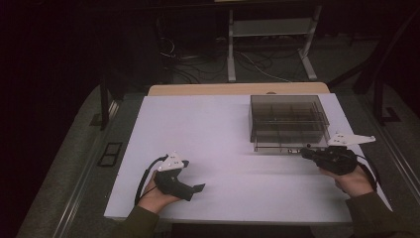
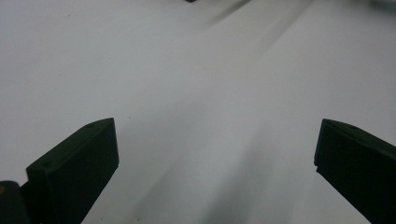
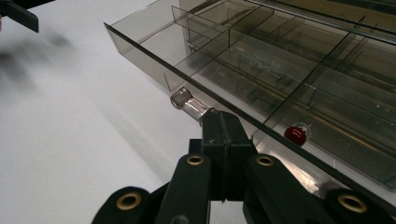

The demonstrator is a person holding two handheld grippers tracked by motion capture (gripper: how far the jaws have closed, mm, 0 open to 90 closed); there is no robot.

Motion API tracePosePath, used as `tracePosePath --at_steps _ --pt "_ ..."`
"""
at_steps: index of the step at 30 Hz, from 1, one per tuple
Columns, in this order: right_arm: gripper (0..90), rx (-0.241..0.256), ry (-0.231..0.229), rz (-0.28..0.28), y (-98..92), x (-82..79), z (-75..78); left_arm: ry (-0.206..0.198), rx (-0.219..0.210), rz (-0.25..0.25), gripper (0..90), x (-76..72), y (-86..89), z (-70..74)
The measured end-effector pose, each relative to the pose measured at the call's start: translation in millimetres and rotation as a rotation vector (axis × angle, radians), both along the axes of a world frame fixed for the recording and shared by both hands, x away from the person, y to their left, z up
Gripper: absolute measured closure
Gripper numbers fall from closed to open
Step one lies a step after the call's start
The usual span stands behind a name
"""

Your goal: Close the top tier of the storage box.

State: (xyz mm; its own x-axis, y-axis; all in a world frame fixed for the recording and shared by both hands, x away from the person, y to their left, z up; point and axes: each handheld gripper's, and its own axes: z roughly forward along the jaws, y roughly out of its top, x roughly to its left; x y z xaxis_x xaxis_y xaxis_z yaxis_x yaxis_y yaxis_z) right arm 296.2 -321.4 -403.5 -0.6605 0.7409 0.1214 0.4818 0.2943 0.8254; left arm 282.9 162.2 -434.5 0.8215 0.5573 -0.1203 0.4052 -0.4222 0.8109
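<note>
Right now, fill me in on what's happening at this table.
A person works at a white table with a black two-jaw gripper in each hand. The right gripper is shut on the clear knob-like handle on the front of a smoky transparent plastic drawer box with compartments. A small red bead lies in one front compartment. The left gripper hangs open above bare tabletop, holding nothing.

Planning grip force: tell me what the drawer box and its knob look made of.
Drawer box: smoky clear plastic, probably acrylic; glossy, dividers visible through the walls.
Knob: clear, shiny, plastic or glass; right gripper is shut on it.
</note>
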Motion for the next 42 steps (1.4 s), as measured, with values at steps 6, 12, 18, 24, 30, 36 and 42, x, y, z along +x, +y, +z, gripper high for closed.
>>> tracePosePath --at_steps 6,12,18,24,30,36,42 --pt "88.9 -0.007 0.003 -0.003 -0.4 3.5 1.5 0.001 -0.001 -0.001 0.0 0.3 0.8 -0.1" --pt "88.8 -0.008 0.001 -0.015 -0.2 10.3 2.7 0.004 0.001 -0.006 0.0 -0.1 0.0 -0.6" --pt "88.8 -0.009 0.001 -0.016 0.3 14.1 3.2 0.006 0.0 -0.008 0.0 0.0 -0.1 -1.1" --pt "88.8 -0.014 0.001 -0.018 1.2 18.3 4.1 0.008 0.002 -0.009 0.0 0.0 -0.2 -1.4" --pt "88.8 -0.02 -0.003 -0.021 3.6 24.3 4.9 0.01 0.001 -0.01 0.0 0.1 0.1 -2.1" --pt "88.8 -0.021 -0.008 -0.032 4.5 29.1 5.9 0.007 -0.001 -0.014 0.0 -0.4 -0.4 -2.2" --pt "88.8 -0.023 -0.008 -0.039 5.3 32.9 6.2 0.008 0.003 -0.016 0.0 -0.4 -0.8 -2.5"
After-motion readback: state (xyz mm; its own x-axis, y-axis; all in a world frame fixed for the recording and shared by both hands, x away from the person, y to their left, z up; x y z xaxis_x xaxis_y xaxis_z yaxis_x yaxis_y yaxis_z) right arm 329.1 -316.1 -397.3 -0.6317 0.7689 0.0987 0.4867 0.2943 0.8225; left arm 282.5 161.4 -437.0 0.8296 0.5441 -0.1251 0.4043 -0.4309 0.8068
